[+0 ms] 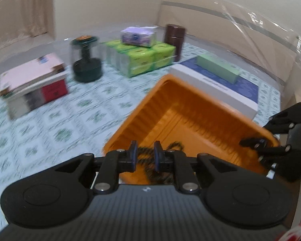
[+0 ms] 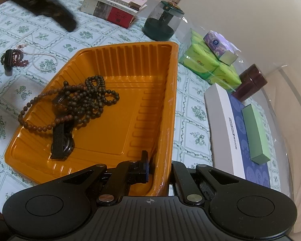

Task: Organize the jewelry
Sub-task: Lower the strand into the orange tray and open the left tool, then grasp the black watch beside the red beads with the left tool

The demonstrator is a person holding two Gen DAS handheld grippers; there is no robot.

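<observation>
Orange tray [image 2: 118, 92] on the patterned cloth [image 2: 194, 108], partly filled: a tangle of dark bead strands [image 2: 84, 100] plus a black strap item [image 2: 60, 142] already inside, sitting toward the tray's left half; right half bare. One bead loop hangs over the left rim. Left to do, judging by what lies outside: a pearl necklace [image 2: 42, 58] and a red bead bracelet [image 2: 14, 58] on the cloth, well apart from the tray, off its far-left corner. So roughly halfway. Right gripper [image 2: 158, 168] straddles the tray's right wall near the near corner, one finger inside and one outside, jaws pinched close on it; looks like it is clamped on the wall to steady the tray. Left gripper [image 1: 146, 156], in its own blurred view, hovers over the tray's near edge above the beads [image 1: 156, 160]; jaws narrow but with a gap, and I cannot tell whether a strand is caught between them or just lies below. Tray long axis in the right wrist view runs near-to-far, tilting a bit left; the far short end points at the glass jar [image 2: 162, 24] and books [image 2: 114, 4]. Bead tangle stretches diagonally from the left rim toward tray centre.
</observation>
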